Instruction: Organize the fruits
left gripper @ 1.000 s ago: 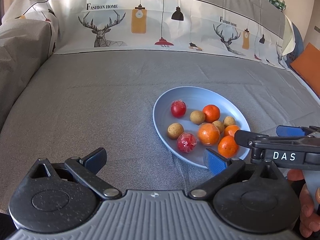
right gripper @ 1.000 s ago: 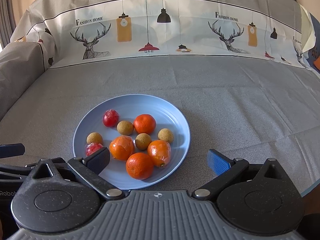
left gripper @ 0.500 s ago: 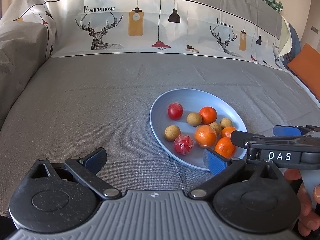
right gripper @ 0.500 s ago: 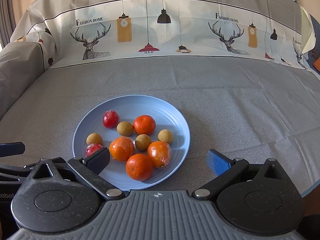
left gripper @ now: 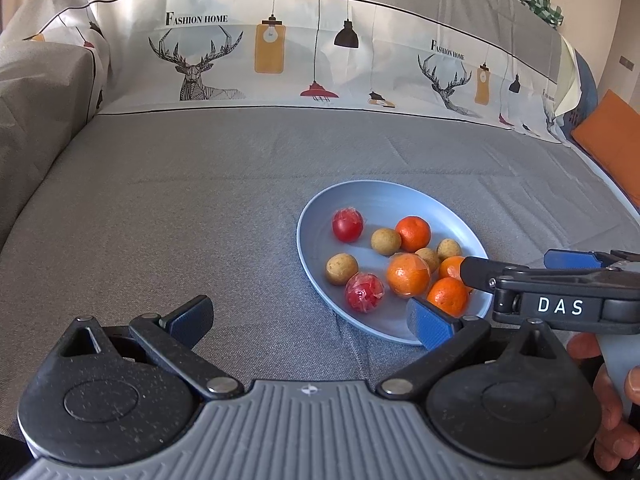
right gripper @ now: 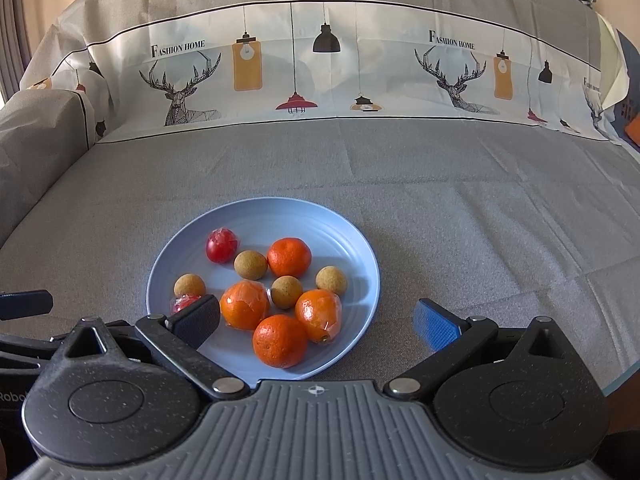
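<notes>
Fruits [right gripper: 280, 292] all on plate [right gripper: 360, 248]: 4 oranges, 4 brown, 2 red, mixed, clustered toward plate's near side. Left gripper [left gripper: 308, 320] left of plate, right gripper [right gripper: 316, 320] over near rim; both jaws spread, empty, likely poised for reach.

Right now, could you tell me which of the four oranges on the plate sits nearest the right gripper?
The front orange, closest to the plate's near rim, lies between the open right gripper's fingers. The other three sit farther back.

Grey sofa cover [right gripper: 400, 184], deer-print cloth [right gripper: 320, 64] (reads "Fashion Home"), orange cushion [left gripper: 612, 136]
</notes>
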Motion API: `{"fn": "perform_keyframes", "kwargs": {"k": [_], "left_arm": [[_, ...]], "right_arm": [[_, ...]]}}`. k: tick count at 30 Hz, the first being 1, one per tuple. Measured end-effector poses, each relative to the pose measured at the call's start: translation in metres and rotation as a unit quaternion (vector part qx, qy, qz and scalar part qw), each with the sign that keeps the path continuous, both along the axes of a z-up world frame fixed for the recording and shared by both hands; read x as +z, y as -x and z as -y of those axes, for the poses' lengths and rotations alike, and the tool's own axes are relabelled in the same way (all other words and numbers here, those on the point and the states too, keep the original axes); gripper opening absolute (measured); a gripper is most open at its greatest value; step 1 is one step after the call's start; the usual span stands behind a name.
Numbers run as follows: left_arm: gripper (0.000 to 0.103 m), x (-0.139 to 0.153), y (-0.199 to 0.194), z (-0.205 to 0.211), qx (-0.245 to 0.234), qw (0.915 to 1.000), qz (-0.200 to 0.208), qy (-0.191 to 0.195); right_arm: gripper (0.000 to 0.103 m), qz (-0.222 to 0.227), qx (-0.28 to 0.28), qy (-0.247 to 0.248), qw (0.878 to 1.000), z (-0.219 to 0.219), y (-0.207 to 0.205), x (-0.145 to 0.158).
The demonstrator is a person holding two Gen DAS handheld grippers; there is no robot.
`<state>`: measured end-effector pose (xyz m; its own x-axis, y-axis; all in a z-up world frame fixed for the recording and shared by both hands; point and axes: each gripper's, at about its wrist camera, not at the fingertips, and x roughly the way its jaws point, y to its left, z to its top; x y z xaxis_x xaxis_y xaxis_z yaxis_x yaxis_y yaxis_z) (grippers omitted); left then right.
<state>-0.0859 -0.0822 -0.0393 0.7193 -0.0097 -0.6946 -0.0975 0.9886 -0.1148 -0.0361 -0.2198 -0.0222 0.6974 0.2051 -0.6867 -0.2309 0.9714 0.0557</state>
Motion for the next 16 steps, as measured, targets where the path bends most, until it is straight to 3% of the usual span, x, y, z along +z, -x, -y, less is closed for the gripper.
{"fn": "perform_keyframes", "kwargs": {"k": [16], "left_arm": [[0.103,-0.0028,-0.0105,0.0014,-0.013,0.9999,0.006,0.009]], "right_arm": [[0.102,-0.010,-0.019,-0.016,1.000,0.0028,-0.0100,-0.0021]]}}
